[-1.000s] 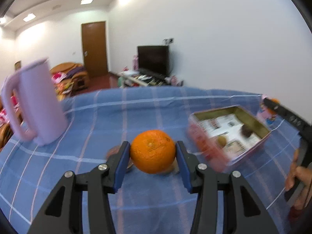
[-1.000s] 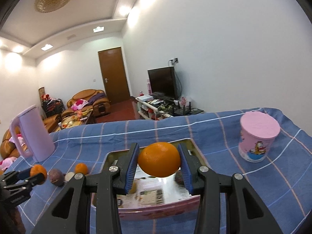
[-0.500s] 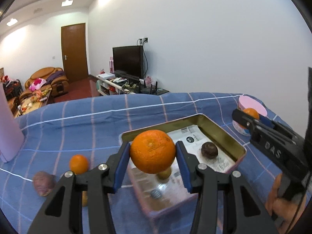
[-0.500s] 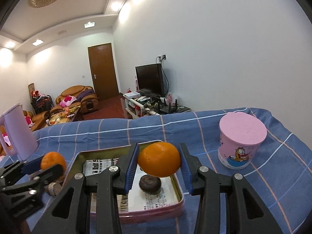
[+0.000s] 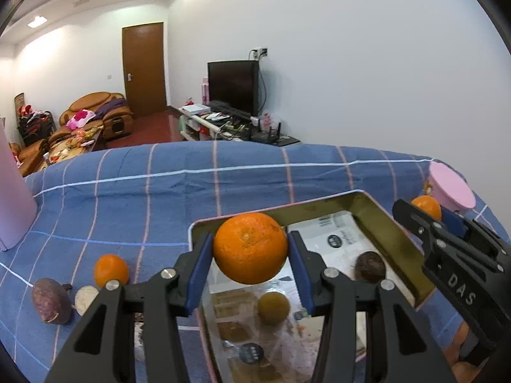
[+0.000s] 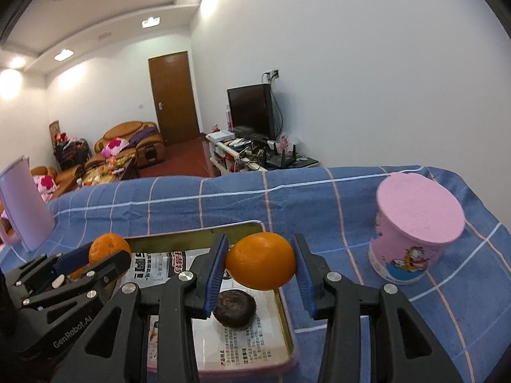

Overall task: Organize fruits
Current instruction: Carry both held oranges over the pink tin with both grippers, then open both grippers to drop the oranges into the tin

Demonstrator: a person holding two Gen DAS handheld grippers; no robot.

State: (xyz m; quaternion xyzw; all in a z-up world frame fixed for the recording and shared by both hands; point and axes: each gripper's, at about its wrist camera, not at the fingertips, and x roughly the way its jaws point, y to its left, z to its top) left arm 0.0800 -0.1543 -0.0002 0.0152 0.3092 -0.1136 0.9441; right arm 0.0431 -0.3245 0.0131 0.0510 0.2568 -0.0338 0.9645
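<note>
My left gripper point(image 5: 250, 255) is shut on an orange point(image 5: 250, 247) and holds it above the near left part of a rectangular metal tin point(image 5: 388, 220). My right gripper point(image 6: 260, 269) is shut on a second orange point(image 6: 261, 260) above the tin's right side point(image 6: 286, 322). In the tin lie a dark brown fruit point(image 5: 369, 266), which also shows in the right wrist view point(image 6: 234, 308), and a small yellow-green fruit point(image 5: 273, 307). Each gripper shows in the other's view: the left one point(image 6: 95, 257), the right one point(image 5: 428, 214).
On the blue checked cloth left of the tin lie a small orange point(image 5: 111, 269), a purple-brown fruit point(image 5: 51, 300) and a pale round fruit point(image 5: 85, 298). A pink cup point(image 6: 413, 229) stands right of the tin. A lilac kettle point(image 6: 25, 201) stands far left.
My left gripper has swung right with its orange, from over the loose fruit to above the tin. My right gripper has moved with its orange over the tin's right side.
</note>
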